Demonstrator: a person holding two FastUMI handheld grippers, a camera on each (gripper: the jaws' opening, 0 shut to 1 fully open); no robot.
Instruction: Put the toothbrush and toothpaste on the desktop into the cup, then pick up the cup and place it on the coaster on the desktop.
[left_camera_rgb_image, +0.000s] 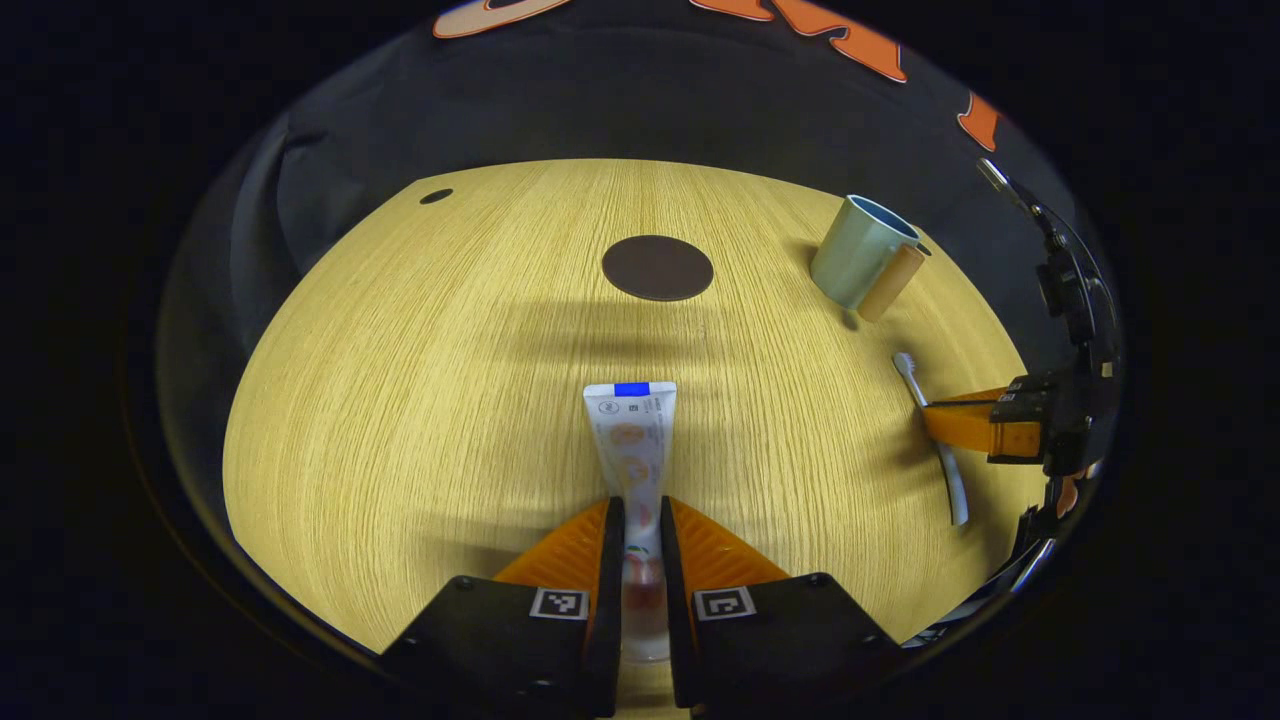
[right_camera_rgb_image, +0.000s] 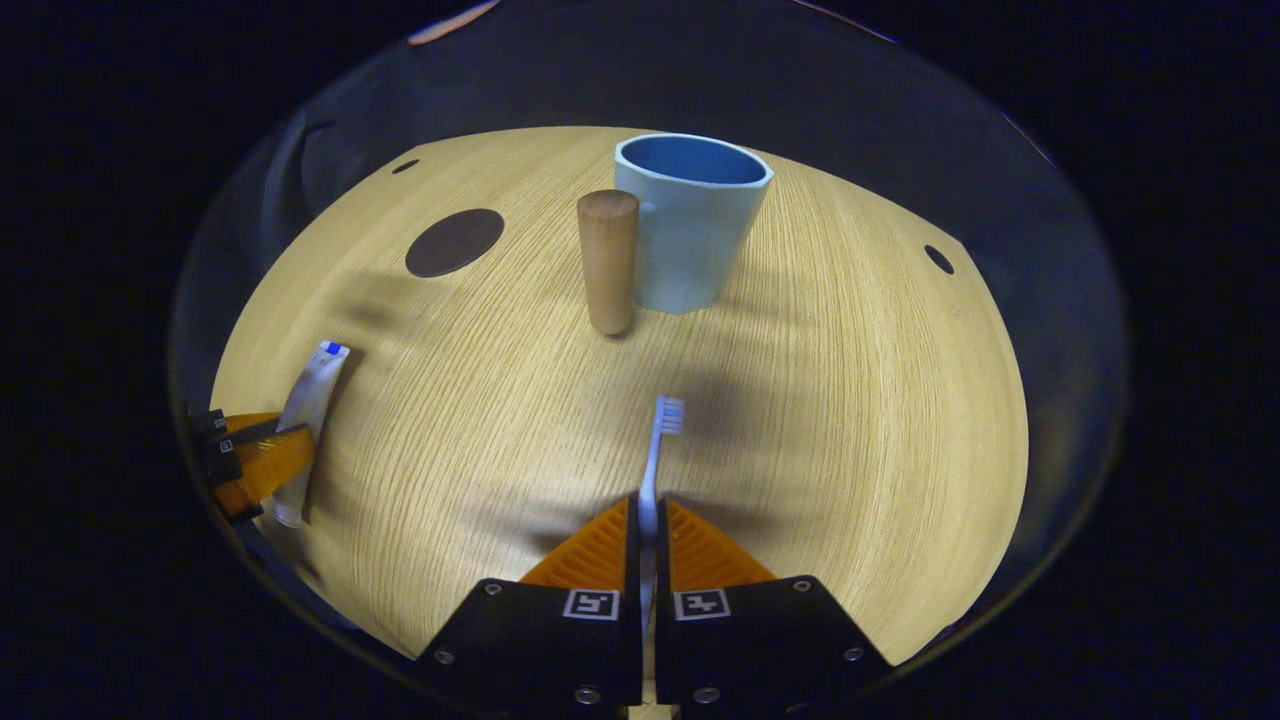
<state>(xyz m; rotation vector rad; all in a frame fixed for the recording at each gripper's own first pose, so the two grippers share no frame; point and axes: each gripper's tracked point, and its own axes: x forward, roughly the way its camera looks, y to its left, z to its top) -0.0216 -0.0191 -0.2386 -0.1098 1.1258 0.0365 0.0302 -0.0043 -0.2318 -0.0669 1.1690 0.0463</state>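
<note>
Orange fingers of the left gripper (left_camera_rgb_image: 637, 520) clamp the toothpaste (left_camera_rgb_image: 632, 430), whose crimped end points ahead toward the coaster (left_camera_rgb_image: 657, 268). Right gripper (right_camera_rgb_image: 648, 515) pinches the toothbrush (right_camera_rgb_image: 660, 440) handle, bristles forward. Ahead of it stands the cup (right_camera_rgb_image: 690, 225) on the desk (right_camera_rgb_image: 850, 400), wooden handle toward the gripper.

- Pale yellow wood-grain desktop (right_camera_rgb_image: 850, 400).
- Light blue cup (right_camera_rgb_image: 690, 225), deeper blue inside, with a tan wooden handle (right_camera_rgb_image: 607, 260).
- Dark brown round coaster (left_camera_rgb_image: 657, 268).
- White toothpaste (left_camera_rgb_image: 633, 440) with a blue end strip and orange markings, between orange ribbed fingers (left_camera_rgb_image: 715, 548).
- White toothbrush (right_camera_rgb_image: 655, 455) with blue-tinged bristles.
</note>
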